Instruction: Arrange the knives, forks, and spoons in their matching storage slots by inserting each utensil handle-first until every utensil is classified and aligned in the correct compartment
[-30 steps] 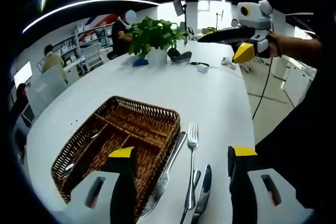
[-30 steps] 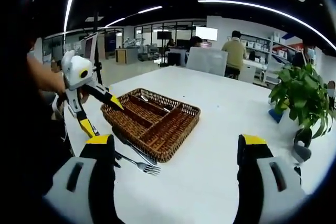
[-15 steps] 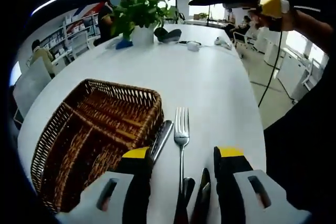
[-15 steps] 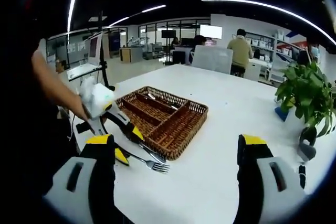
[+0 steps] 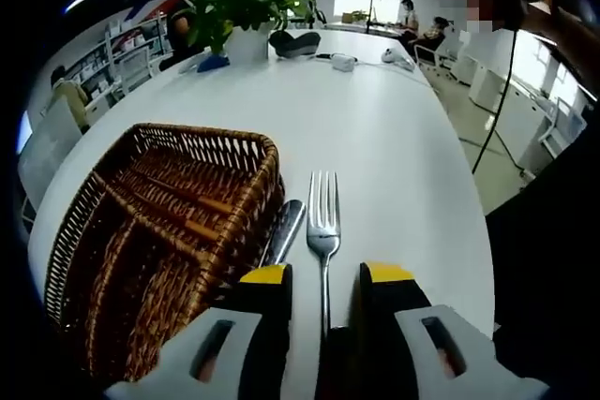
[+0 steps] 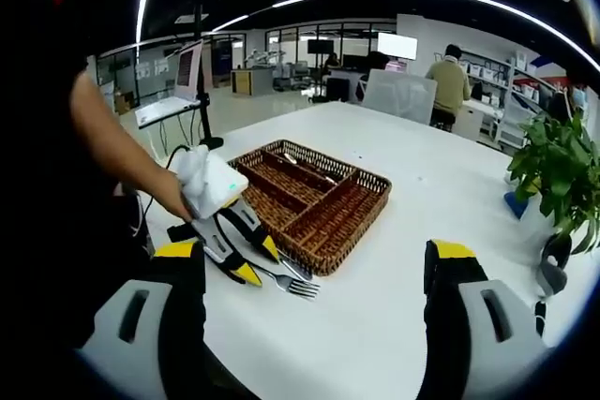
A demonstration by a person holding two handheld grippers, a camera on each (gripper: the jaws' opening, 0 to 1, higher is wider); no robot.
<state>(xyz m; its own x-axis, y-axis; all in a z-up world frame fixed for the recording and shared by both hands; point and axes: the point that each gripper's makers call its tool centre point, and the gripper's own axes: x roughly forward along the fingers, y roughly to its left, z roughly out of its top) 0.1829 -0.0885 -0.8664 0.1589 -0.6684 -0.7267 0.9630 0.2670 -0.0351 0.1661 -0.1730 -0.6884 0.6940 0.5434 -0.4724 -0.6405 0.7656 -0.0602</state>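
A brown wicker tray (image 5: 141,222) with long compartments lies on the white table (image 5: 394,156). Next to its right wall lies a knife (image 5: 284,229), and right of that a fork (image 5: 324,222) with its tines pointing away. My left gripper (image 5: 326,274) is low over the table, open only a narrow gap, with the fork's handle running between its yellow fingertips (image 5: 267,274). In the right gripper view the left gripper (image 6: 260,261) straddles the fork (image 6: 292,284) at the tray's (image 6: 319,199) near corner. My right gripper (image 6: 314,255) hangs wide open above the table, holding nothing. A few utensils (image 6: 292,160) lie in the tray's far compartment.
A potted plant (image 5: 246,7) (image 6: 553,166) and small dark and white objects (image 5: 342,61) stand at the far end of the table. A person's hand (image 6: 178,199) holds the left gripper at the table's edge. People sit at desks behind.
My left gripper has dropped and moved forward over the fork, and its jaws have narrowed around the handle. The right gripper stays open, with its view shifted slightly.
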